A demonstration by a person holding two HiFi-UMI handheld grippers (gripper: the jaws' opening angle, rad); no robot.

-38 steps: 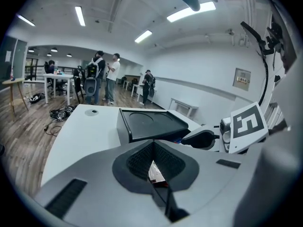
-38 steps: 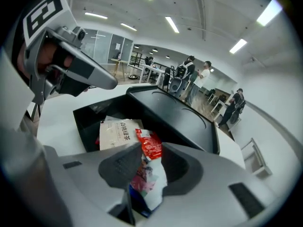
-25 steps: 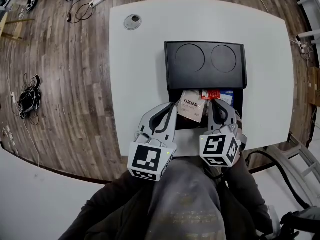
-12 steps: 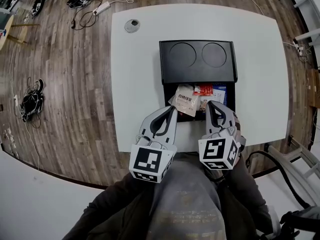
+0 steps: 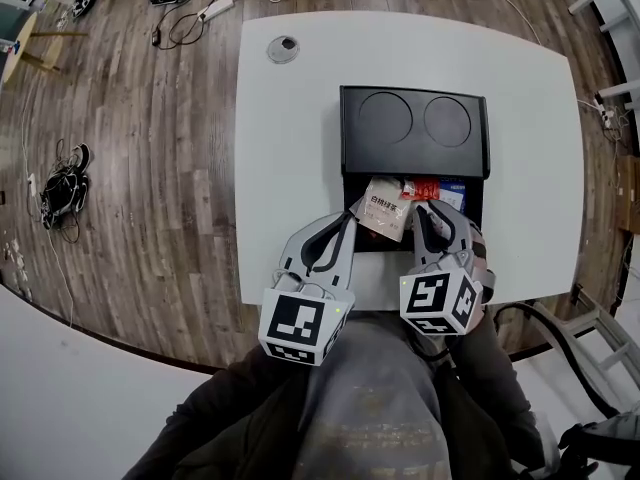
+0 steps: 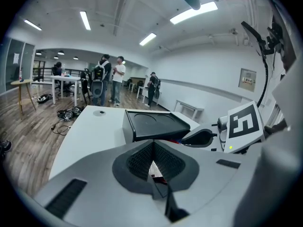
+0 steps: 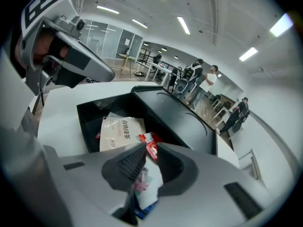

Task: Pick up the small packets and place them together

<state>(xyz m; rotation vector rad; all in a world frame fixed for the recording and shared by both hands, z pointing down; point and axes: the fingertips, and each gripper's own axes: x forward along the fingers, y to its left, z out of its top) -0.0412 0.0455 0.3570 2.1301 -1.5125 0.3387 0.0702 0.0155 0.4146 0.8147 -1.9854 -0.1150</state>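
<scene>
An open black tray [image 5: 476, 208] on the white table holds the packets: a beige one with printed characters [image 5: 385, 213], a small red one [image 5: 424, 188] and a blue-and-white one [image 5: 452, 194]. My right gripper [image 5: 427, 214] hangs over the tray's near right part. Its jaws have just been opening and stand open [image 7: 148, 151], with the red packet [image 7: 152, 145] loose between the pads and a white-and-pink packet [image 7: 147, 178] below. The beige packet [image 7: 122, 132] lies to the left. My left gripper [image 5: 345, 226] sits at the tray's near left edge, shut [image 6: 153, 148] and holding nothing.
The tray's black lid [image 5: 414, 128], with two round recesses, lies behind the packets. The white table [image 5: 290, 148] has a round grommet [image 5: 283, 48] at its far left. Cables and a power strip [image 5: 215, 8] lie on the wood floor. Several people [image 6: 111, 79] stand far off.
Both grippers stay at the tray's near edge. The whole view has shifted a little with the head. The packets lie in the same places.
</scene>
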